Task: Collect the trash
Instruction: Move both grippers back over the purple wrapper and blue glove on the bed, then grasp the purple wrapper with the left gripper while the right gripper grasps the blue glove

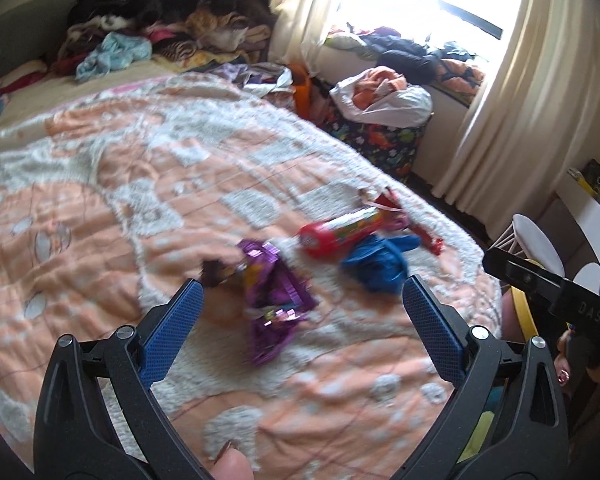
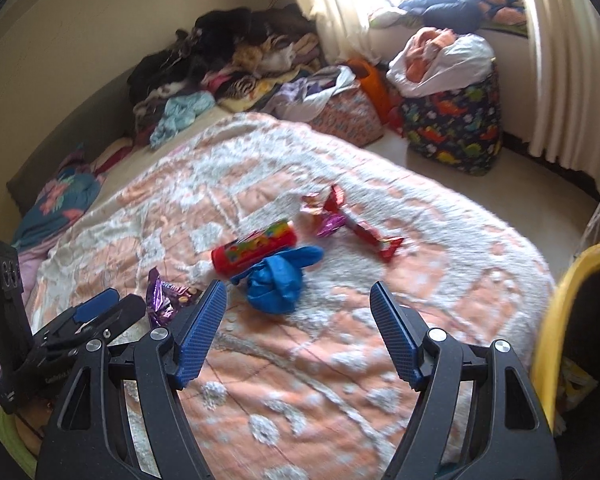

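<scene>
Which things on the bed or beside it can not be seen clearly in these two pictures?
- Purple wrapper: left wrist view, motion blur; its print is unreadable.
- Yellow bin: right wrist view, cut by the right edge; most of its inside is dark.
- Small pink wrapper: right wrist view, too small to read.

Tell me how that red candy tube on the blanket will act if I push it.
The red candy tube is a cylinder lying on its side, so it will probably roll rather than slide. The fuzzy blanket should slow it. The crumpled blue glove lies against it and may block rolling that way.
</scene>
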